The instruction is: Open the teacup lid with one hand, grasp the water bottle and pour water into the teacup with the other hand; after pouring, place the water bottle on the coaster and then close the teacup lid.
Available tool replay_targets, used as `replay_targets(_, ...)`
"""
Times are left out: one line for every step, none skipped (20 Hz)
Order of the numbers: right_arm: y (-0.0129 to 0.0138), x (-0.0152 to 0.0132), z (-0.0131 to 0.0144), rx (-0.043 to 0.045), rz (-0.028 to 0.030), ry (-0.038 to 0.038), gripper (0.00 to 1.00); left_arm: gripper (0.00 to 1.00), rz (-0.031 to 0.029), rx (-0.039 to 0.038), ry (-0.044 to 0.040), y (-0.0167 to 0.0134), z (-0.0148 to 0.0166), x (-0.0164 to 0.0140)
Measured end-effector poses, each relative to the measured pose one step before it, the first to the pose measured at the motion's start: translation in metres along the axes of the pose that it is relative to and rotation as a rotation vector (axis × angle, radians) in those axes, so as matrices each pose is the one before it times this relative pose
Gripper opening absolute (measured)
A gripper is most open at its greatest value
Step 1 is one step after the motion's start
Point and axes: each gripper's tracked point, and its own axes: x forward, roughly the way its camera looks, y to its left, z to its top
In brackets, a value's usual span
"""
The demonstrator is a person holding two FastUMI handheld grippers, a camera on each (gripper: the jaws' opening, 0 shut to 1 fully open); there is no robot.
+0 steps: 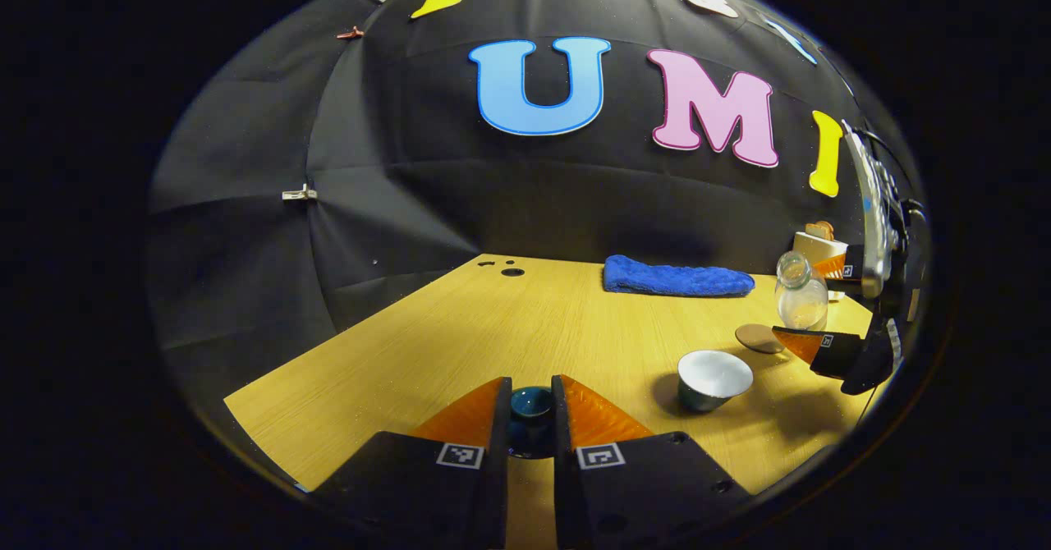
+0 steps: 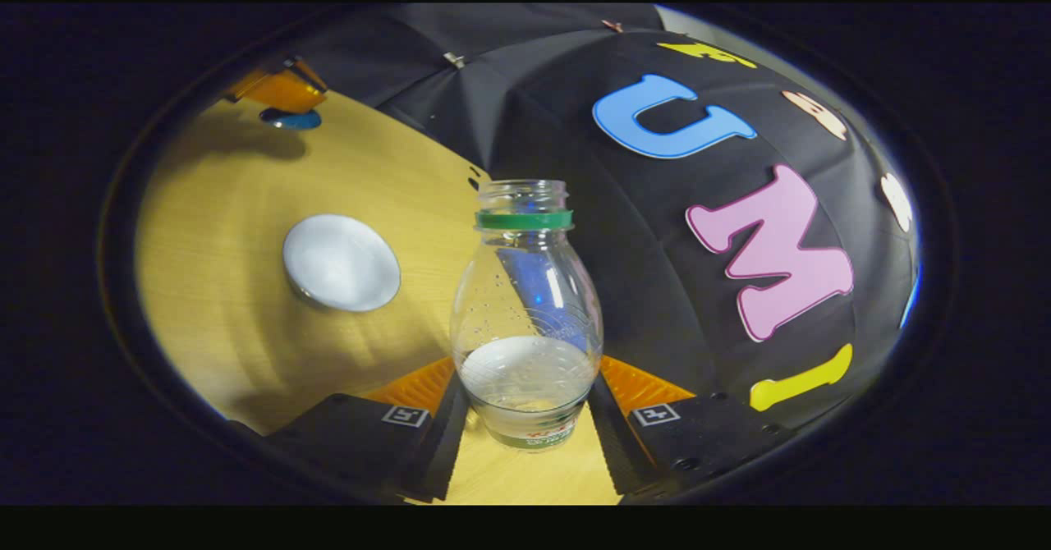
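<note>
Left gripper (image 1: 530,419): jaws narrow, clamped on the dark glazed teacup lid (image 1: 530,405).
Right gripper (image 2: 525,406): fingers pressed on the clear, ribbed water bottle (image 2: 525,320), uncapped, roughly a quarter full, apparently lifted.
Teacup (image 1: 713,378): round, white inside, open on the wood-grain table (image 1: 460,336).
Coaster (image 1: 759,337): flat brown disc, just beyond the cup.
Towel (image 1: 677,277): blue, plush, folded at the far edge.

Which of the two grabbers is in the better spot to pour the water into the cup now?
The right gripper: its fingers press on the water bottle, which holds a little water, and the open teacup sits close by. The left gripper is shut on the teacup lid, so it is occupied.
</note>
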Motion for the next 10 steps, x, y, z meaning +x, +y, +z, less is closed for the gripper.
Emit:
replay_targets(0.00156, 0.00124, -0.00103, -0.02515, 0.00254, 0.00301, 0.75, 0.27, 0.00039, -0.0051, 0.00272, 0.00186, -0.00327, -0.0025)
replay_targets(0.0028, 0.00222, -0.00135, -0.02531, 0.00835, 0.00379, 0.74, 0.27, 0.00397, -0.00336, 0.00217, 0.00247, -0.00195, -0.0023)
replay_targets(0.00264, 0.00346, -0.00026, -0.02281, 0.01059, -0.00243, 0.75, 0.27, 0.00565, -0.00223, 0.00307, 0.00264, -0.00278, -0.00106)
replay_targets(0.00128, 0.00237, 0.00065, -0.02606, 0.00616, -0.00456, 0.74, 0.27, 0.00452, -0.00333, 0.00214, 0.00282, -0.00151, -0.00148)
replay_targets(-0.00013, 0.00136, 0.00037, -0.02463, 0.00584, -0.00556, 0.74, 0.27, 0.00528, -0.00468, 0.00201, 0.0021, -0.00246, -0.00113)
replay_targets(0.00042, 0.00244, 0.00102, -0.022, 0.00267, -0.0047, 0.74, 0.27, 0.00368, -0.00519, 0.00357, 0.00149, -0.00195, -0.00031)
replay_targets(0.00158, 0.00408, -0.00127, -0.02647, 0.00853, -0.00539, 0.74, 0.27, 0.00404, -0.00325, 0.00275, 0.0013, -0.00335, 0.00007)
replay_targets(0.00291, 0.00219, 0.00036, -0.02062, 0.01699, -0.00681, 0.74, 0.27, 0.00327, -0.00147, 0.00135, 0.00115, -0.00132, 0.00017)
replay_targets(0.00203, 0.00128, -0.00071, -0.01747, 0.01111, -0.00336, 0.74, 0.27, 0.0022, -0.00124, -0.00137, 0.00046, -0.00113, 0.00015)
replay_targets(0.00002, 0.00135, -0.001, -0.01562, 0.00516, -0.00016, 0.74, 0.27, 0.00263, -0.0019, -0.00198, 0.00099, -0.00004, 0.00031)
